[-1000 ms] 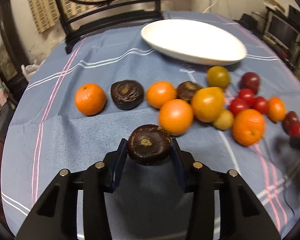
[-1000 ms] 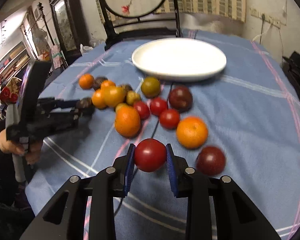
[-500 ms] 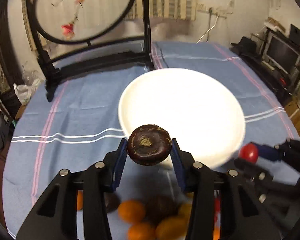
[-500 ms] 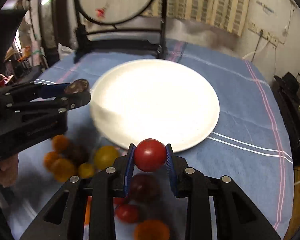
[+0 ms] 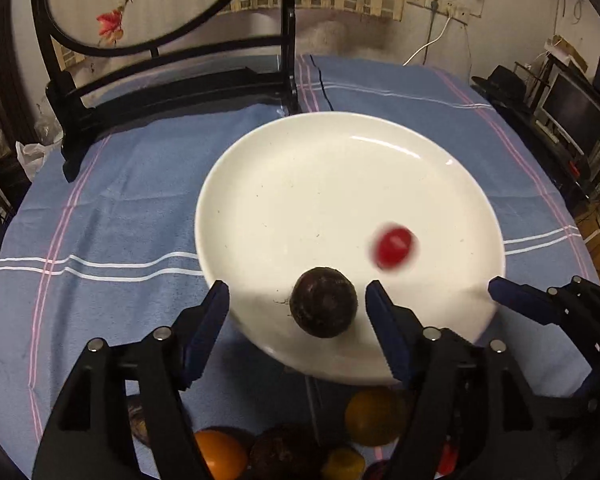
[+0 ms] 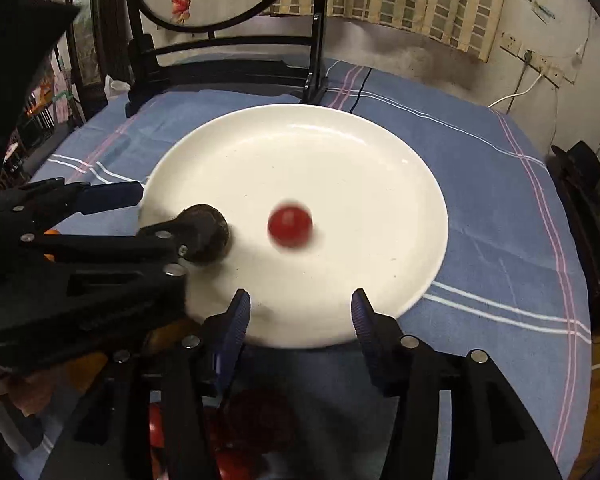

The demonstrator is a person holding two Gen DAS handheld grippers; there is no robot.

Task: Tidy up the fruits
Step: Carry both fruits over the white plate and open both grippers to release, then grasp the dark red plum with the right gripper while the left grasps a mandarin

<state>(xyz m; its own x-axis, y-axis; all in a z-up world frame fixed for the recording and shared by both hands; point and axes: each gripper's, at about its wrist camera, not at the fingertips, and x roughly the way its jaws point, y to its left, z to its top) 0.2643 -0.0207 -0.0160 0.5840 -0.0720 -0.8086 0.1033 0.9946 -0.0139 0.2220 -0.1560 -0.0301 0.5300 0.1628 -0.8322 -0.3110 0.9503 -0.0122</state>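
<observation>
A large white plate (image 5: 340, 184) (image 6: 340, 152) lies on the blue cloth. A dark purple round fruit (image 5: 323, 302) (image 6: 210, 236) sits on the plate's near part, between the jaws of my left gripper (image 5: 298, 302), which are opening and clear of it. A red tomato (image 5: 392, 247) (image 6: 290, 226), blurred by motion, is on the plate ahead of my right gripper (image 6: 300, 308), whose jaws are opening with nothing between them. The left gripper (image 6: 112, 216) shows at the left of the right wrist view; the right gripper's blue fingers (image 5: 516, 300) show at the right of the left wrist view.
Several oranges and dark fruits (image 5: 372, 416) lie on the cloth just below the plate, partly hidden by the grippers; red ones (image 6: 256, 412) sit under the right gripper. A black wooden stand (image 5: 172, 80) with a round painted screen rises behind the plate.
Both grippers have opened over the plate. The dark fruit dropped from the left one onto the plate, and the red tomato left the right one and is moving across the plate.
</observation>
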